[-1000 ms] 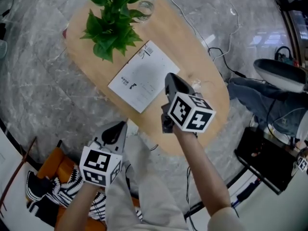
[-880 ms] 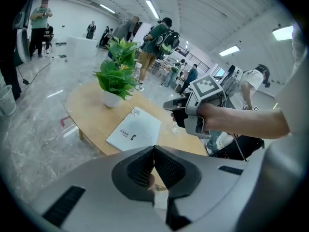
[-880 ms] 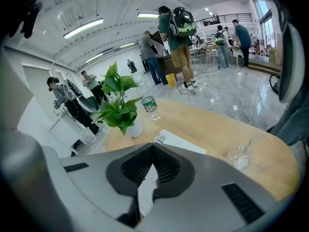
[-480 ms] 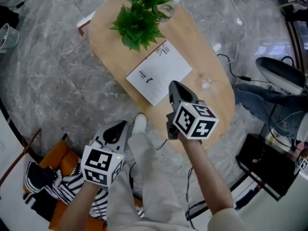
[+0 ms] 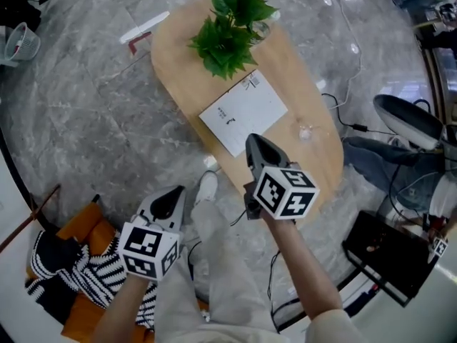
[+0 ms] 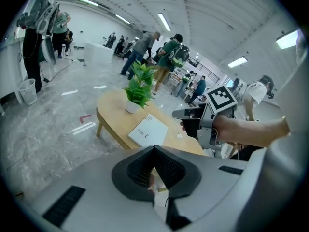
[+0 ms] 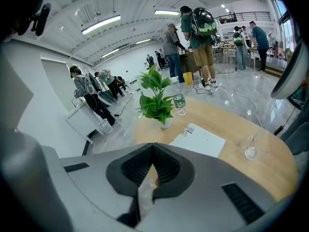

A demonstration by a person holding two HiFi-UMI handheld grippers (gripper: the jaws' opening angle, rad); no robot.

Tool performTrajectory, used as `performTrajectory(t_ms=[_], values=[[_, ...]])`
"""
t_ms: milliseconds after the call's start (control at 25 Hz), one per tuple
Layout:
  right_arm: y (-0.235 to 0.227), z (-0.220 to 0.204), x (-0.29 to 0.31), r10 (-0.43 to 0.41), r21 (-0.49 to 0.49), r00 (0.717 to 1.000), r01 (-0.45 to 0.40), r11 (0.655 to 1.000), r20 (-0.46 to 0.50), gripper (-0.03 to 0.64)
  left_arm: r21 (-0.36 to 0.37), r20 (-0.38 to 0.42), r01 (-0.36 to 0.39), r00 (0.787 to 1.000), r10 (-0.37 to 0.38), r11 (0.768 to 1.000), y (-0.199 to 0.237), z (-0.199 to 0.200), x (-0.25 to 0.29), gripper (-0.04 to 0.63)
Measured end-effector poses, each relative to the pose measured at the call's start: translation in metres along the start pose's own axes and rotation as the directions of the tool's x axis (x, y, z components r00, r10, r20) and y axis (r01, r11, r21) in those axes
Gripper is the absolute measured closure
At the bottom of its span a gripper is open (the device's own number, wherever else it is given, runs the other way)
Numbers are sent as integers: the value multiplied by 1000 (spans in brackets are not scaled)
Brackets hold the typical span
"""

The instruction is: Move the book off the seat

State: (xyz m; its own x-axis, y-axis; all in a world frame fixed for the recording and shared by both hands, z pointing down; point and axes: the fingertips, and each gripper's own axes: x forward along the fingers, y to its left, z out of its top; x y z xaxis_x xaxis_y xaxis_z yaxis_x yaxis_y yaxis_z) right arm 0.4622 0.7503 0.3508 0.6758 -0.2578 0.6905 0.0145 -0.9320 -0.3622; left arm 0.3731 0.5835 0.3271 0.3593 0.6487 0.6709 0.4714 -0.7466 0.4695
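Plainly, my left gripper (image 5: 170,200) and right gripper (image 5: 257,145) press their ribbed dark pads together on nothing. The flat white book (image 5: 244,111) lies on the oval pale-wood table (image 5: 171,56) beside the leafy plant (image 5: 232,27); its small print and barcode are too small to read.

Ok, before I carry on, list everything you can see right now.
table: one, light wood, mid-floor
book: one, white, flat on the table
plant: one, green, table's far end
bottle: one, clear, beside the plant
glass: one, clear, on the table near the book
seat: one, orange, lower left
striped cloth: one, black-and-white, on the seat
bin: one, pale, floor upper left
case: one, black, floor lower right
left gripper: one, grey, shut, empty, near the seat
right gripper: one, grey, shut, empty, by the table's near edge
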Motion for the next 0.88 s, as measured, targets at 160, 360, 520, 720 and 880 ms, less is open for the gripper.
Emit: performTrajectory(t_ms=[160, 360, 520, 720, 880], values=[[19, -1, -9, 17, -18, 1000, -18, 1000, -9, 609, -34, 29, -22, 999, 23, 999, 7, 0, -22, 586], [44, 0, -26, 33, -35, 999, -33, 999, -23, 609, -64, 55, -40, 998, 43, 997, 10, -3, -49, 586], [69, 8, -42, 57, -69, 998, -59, 996, -29, 609, -103, 87, -39, 995, 48, 994, 6, -1, -71, 586], [105, 13, -59, 92, -111, 995, -96, 989, -36, 609, -111, 112, -44, 992, 56, 993, 3, -1, -99, 586], [131, 17, -69, 123, -132, 992, -127, 983, -37, 609, -115, 130, -51, 989, 66, 992, 4, 2, -120, 586]])
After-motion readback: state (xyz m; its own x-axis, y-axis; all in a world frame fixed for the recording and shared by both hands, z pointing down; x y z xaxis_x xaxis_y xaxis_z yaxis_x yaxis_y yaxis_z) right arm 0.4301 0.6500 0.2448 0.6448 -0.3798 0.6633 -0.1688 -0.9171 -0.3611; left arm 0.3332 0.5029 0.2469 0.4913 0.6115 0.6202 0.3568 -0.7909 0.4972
